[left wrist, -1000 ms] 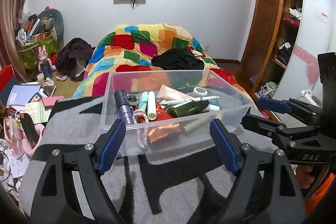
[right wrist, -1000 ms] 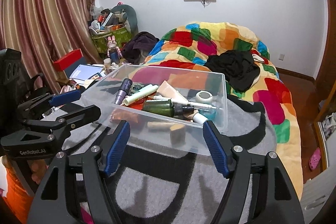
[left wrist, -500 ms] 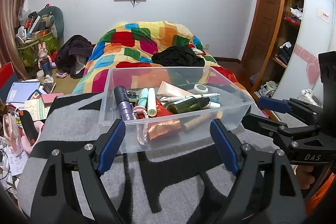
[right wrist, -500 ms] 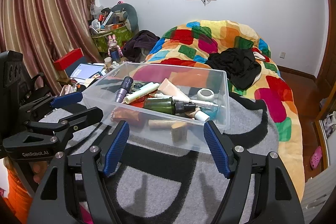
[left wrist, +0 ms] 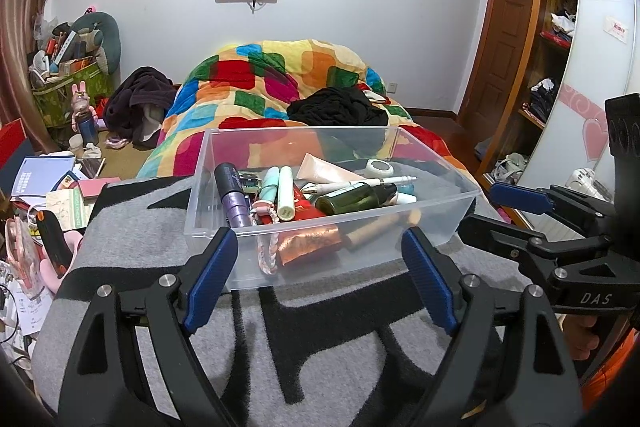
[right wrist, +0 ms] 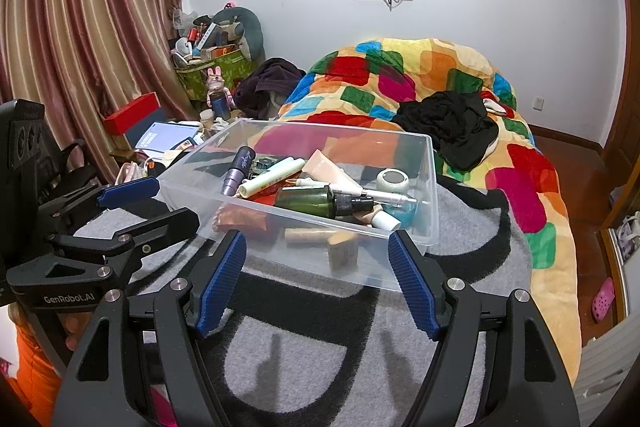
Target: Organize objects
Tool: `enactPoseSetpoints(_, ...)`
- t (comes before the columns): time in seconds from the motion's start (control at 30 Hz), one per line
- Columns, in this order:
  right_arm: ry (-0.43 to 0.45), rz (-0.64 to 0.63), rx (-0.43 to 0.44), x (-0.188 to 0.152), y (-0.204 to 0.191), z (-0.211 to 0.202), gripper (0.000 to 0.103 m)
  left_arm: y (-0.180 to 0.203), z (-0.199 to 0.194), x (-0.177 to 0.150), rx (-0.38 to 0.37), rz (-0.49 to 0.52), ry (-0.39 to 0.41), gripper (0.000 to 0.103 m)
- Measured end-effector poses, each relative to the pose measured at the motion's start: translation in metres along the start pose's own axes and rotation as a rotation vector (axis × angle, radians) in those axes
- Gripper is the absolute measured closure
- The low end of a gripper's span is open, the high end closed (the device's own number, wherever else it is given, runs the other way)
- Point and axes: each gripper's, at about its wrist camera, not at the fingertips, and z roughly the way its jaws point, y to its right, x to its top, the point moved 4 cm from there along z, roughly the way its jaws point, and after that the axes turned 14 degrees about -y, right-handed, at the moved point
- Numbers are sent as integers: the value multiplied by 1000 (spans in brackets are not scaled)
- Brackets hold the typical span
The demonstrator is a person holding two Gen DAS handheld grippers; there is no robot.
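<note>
Clear plastic bin (left wrist: 436, 223) of toiletries rests on the grey-and-black blanket (left wrist: 320, 339), directly ahead of both tools. Left gripper (left wrist: 320, 275) and right gripper (right wrist: 316, 279) both stand released, jaws spread wide, nothing between them, just short of the bin's near wall. The green bottle (right wrist: 308, 201) lies crosswise (cap toward the right); judged nearer the right gripper, which would need to reach over the rim.
</note>
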Motion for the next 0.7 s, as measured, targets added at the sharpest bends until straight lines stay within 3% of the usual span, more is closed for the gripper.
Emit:
enactPoseSetpoints(0.3, -2, 4, 0, -1, 0, 0, 32, -1, -1, 1, 0, -17, 2, 9)
enactPoseSetpoints(0.7, -3, 7, 0, -1, 1, -1, 29, 0, 0, 0, -10, -19, 0, 8)
